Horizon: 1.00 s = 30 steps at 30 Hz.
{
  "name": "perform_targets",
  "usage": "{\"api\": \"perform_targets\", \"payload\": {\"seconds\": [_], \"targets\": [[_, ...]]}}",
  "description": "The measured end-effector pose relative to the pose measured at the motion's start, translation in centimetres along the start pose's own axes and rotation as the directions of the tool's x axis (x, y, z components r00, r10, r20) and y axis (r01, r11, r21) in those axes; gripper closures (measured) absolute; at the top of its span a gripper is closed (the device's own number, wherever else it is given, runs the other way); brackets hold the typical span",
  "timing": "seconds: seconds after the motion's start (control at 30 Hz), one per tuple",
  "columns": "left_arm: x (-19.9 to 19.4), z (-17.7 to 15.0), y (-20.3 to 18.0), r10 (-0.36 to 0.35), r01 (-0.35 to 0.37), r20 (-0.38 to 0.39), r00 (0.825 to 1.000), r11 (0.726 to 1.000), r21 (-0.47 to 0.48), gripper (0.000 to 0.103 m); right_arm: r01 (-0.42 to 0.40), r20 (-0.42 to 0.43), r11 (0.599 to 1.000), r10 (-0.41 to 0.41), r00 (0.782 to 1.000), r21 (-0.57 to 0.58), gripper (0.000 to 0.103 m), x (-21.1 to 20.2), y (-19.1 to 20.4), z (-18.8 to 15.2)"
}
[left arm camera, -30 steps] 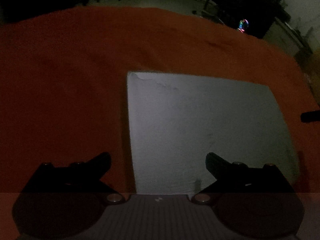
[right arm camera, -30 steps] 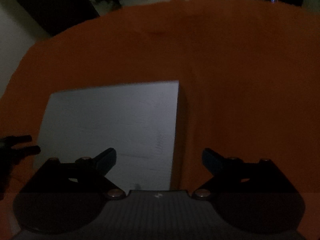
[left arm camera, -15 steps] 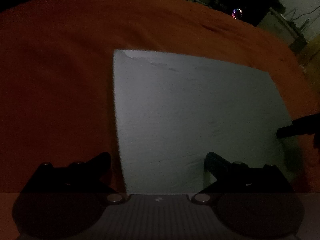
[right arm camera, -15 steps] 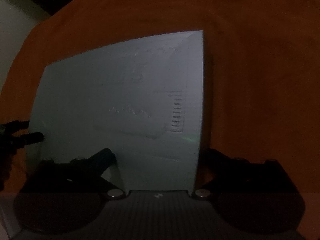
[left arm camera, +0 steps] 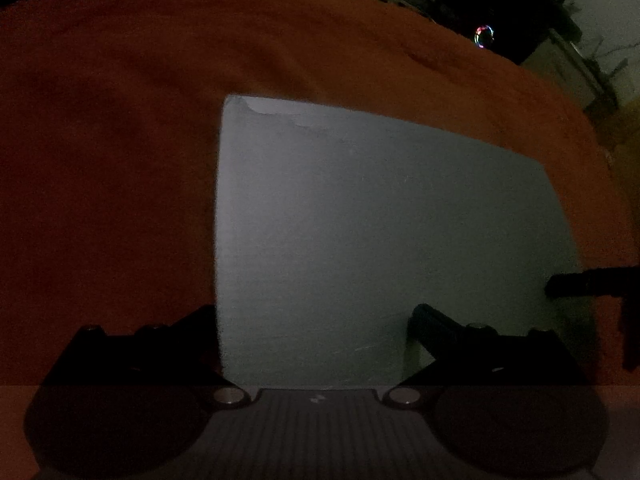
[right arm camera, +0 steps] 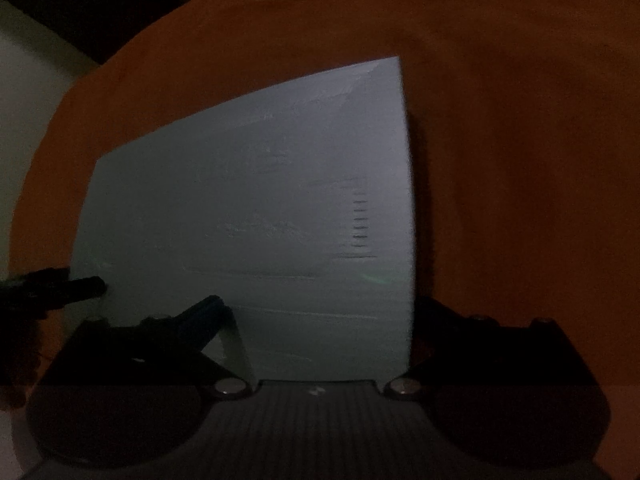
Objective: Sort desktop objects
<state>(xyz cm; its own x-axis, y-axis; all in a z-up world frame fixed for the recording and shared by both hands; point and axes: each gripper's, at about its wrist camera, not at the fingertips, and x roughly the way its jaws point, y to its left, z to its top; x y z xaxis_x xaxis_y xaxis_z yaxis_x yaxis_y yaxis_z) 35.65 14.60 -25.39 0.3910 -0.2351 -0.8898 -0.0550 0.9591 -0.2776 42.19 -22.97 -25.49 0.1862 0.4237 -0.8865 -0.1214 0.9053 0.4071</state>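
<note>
As both grippers are closing in since a second ago, white sheet point(left arm camera: 360, 240) is filling views; left gripper point(left arm camera: 316, 320) and right gripper point(right arm camera: 320, 312) are straddling opposite edges, jaws apart, grasp pending.

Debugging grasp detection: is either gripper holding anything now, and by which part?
Neither visibly grips. Both the left gripper and right gripper are open, straddling opposite side edges of the white sheet.

1. My room is dim; an orange cloth point(left arm camera: 120, 140) covers the table.
2. At one o'clock, dark furniture point(left arm camera: 500, 4) holds a small multicoloured ring light point(left arm camera: 484, 35).
3. At ten o'clock on my right view, a pale wall point(right arm camera: 28, 80).
</note>
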Motion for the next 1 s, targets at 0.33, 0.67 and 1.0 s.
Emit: {"api": "perform_targets", "payload": {"seconds": [0.33,0.67,1.0], "targets": [[-4.7,0.7,-1.4,-0.001,0.002,0.06,0.998,1.0,-0.026,0.0,-0.009,0.009,0.998,0.009,1.0,0.066,0.0,-3.8,1.7,0.3],[-11.0,-0.1,-3.4,-0.01,0.016,0.138,0.99,0.999,-0.048,0.0,-0.022,0.105,0.999,0.019,0.994,0.024,0.0,-10.5,4.3,-1.6],[-18.5,-4.6,-5.5,-0.012,0.028,0.195,0.981,0.997,-0.078,0.0,-0.035,0.169,0.999,0.039,0.985,-0.027,0.0,-18.2,6.8,-7.6]]}}
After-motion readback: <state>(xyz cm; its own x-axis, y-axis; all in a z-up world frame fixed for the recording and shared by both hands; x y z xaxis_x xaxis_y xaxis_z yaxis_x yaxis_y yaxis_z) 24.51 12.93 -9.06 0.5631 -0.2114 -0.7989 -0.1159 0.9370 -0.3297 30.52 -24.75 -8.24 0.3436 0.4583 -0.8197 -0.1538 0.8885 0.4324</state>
